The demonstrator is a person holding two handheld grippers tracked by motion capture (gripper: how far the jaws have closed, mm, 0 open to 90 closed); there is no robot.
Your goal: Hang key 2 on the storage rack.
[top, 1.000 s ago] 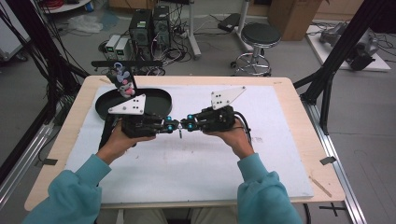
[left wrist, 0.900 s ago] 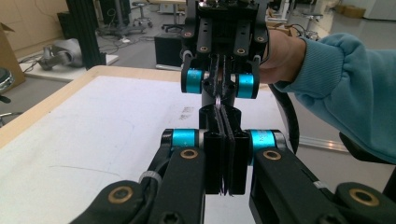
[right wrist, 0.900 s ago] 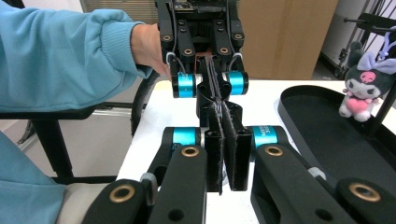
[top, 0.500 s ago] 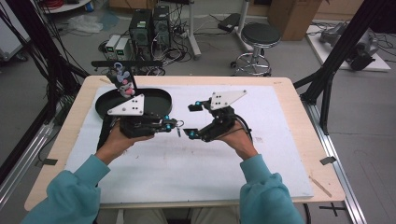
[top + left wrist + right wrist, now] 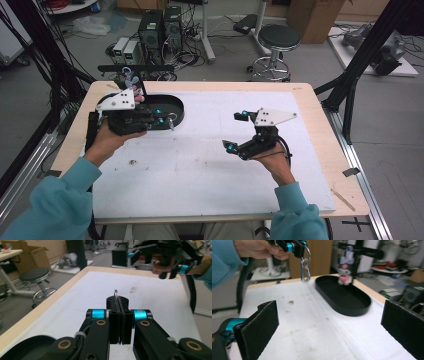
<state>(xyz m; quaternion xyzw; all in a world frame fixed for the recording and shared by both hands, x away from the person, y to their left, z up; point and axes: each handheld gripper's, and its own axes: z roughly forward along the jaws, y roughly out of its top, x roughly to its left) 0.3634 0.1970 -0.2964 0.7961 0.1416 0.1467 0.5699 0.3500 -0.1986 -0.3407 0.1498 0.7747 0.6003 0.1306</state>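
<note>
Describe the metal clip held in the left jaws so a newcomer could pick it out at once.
Start at the black oval tray at the table's far left. Just in front of it the left gripper is shut on a small silver carabiner clip, which hangs from the jaws above the white mat. It is the one shiny metal loop; the nearby plush toy is soft and coloured.

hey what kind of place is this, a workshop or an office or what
Likely a robotics lab: desktop computers with tangled cables on the floor, black frame struts around the table, and a stool.
</note>
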